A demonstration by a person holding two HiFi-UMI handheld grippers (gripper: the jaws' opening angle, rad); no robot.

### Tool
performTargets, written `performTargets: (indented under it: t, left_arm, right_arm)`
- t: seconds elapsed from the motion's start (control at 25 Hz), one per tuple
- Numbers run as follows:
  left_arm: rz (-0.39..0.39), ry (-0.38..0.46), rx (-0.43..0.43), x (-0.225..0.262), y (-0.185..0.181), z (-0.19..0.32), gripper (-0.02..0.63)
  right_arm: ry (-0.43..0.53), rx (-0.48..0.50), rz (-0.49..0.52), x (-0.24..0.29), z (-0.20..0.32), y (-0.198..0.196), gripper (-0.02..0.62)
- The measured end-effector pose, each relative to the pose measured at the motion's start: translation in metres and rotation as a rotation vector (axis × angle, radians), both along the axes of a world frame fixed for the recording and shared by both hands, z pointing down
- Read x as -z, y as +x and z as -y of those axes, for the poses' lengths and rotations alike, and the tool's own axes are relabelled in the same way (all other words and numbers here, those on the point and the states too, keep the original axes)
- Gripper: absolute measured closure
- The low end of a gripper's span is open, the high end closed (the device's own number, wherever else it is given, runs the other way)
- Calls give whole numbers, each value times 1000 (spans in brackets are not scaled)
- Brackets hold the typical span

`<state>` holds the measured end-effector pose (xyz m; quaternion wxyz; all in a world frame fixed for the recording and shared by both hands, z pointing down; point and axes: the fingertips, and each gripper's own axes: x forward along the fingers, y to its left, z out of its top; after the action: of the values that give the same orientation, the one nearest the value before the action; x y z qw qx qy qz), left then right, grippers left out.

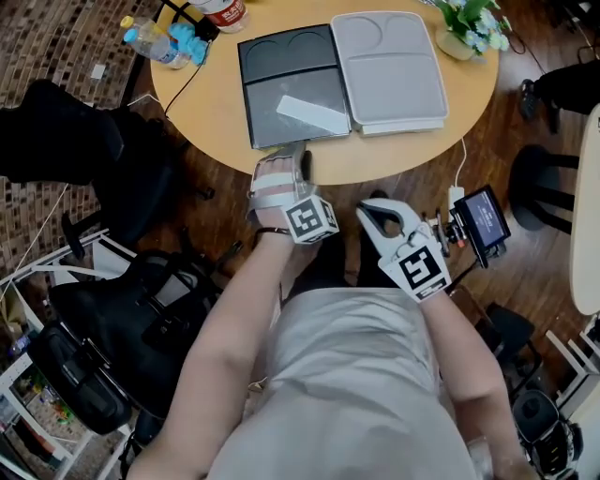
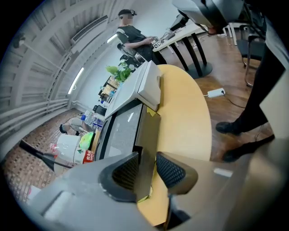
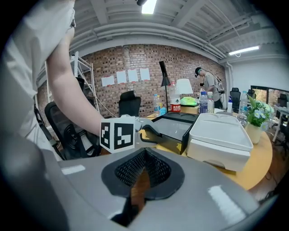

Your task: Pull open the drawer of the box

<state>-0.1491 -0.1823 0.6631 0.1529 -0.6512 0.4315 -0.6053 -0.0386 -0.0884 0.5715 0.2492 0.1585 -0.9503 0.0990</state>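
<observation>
Left tongs (image 2: 146,170): jaws spread, with the drawer's thin dark front panel (image 2: 148,135) standing between the pads. One pad looks to be against it and the other shows a sliver of gap, so no pinch. Right tongs (image 3: 143,168): pads pressed together, nothing in them. They're held off the table at 4 o'clock of the left tongs, close to my torso.

Task thing: the flat black plastic box (image 1: 289,89) sits at 12 o'clock from the left tongs, on the round light-wood table (image 1: 403,155). Its near edge lies just inside the table's near rim, and the left tongs meet it right there. Can't tell how far the drawer is out.

Edges: a flat light-grey plastic box (image 1: 389,70) is just beside the black box's right side at 1 o'clock, and they look to be touching. Its front sits farther back from the rim than the black one's. A bare wood strip follows the rim at 2 o'clock, and there's more bare wood at 10 o'clock where the table curves away.

Room toward 6 o'clock: past the rim there's only wood floor (image 1: 511,112) and my own body. A black office chair (image 1: 66,131) is at 9 o'clock, well apart. A small screen (image 1: 483,220) sits just beside the right tongs at 3 o'clock.

Far rim: plastic bottles (image 1: 155,42) at 11 o'clock, and a potted plant (image 1: 469,28) near the grey box's far right corner.
</observation>
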Motion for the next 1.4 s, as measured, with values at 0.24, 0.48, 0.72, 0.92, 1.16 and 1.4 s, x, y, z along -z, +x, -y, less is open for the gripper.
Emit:
performTargets:
  t: [0.24, 0.48, 0.72, 0.92, 1.16, 1.4]
  left_arm:
    - [-16, -13, 38, -4, 9, 1, 489]
    - [49, -33, 41, -16, 9, -3, 445]
    - [113, -33, 44, -25, 7, -5, 428]
    - [111, -14, 28, -15, 5, 1, 520]
    - [53, -62, 12, -5, 7, 3, 560]
    - [-5, -110, 15, 1, 13, -7, 566]
  right_arm:
    - [9, -25, 20, 3, 13, 5, 588]
    - [8, -31, 10, 1, 17, 9, 588]
    - [-3, -51, 25, 0, 20, 14, 588]
    - [-1, -56, 34, 0, 23, 16, 588]
    - [3, -49, 32, 3, 21, 14, 588]
    - [4, -51, 33, 5, 21, 12, 588]
